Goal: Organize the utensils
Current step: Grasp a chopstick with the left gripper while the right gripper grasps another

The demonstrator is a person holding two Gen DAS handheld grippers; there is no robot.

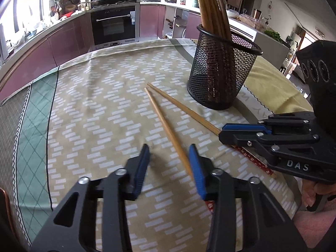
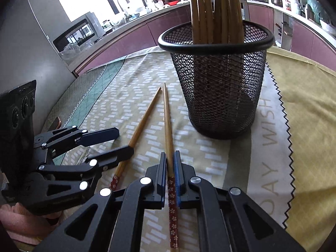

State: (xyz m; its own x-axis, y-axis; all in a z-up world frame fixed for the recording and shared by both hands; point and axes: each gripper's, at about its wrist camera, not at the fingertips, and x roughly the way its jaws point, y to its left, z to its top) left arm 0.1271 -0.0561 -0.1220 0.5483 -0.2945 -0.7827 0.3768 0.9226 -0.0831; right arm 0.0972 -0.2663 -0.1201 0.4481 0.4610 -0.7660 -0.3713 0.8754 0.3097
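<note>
Two bamboo chopsticks with red flowered handles lie on the patterned tablecloth [image 1: 94, 105]. My left gripper [image 1: 169, 151] is open around one chopstick [image 1: 166, 126], which rests against the inner pad of the right finger; the other pad stands clear of it. My right gripper [image 2: 169, 157] is shut on the second chopstick [image 2: 167, 121] just ahead of its red handle. From the left wrist view the right gripper [image 1: 222, 133] sits on that chopstick [image 1: 184, 109]. A black mesh cup [image 2: 220, 84] holding several upright chopsticks stands just beyond both tips.
The mesh cup [image 1: 222, 71] stands to the right of the cloth's middle, over a yellow cloth with a zigzag edge [image 2: 304, 105]. Purple kitchen cabinets and an oven [image 1: 114, 25] curve behind the table. A hand [image 1: 315, 193] grips the right tool.
</note>
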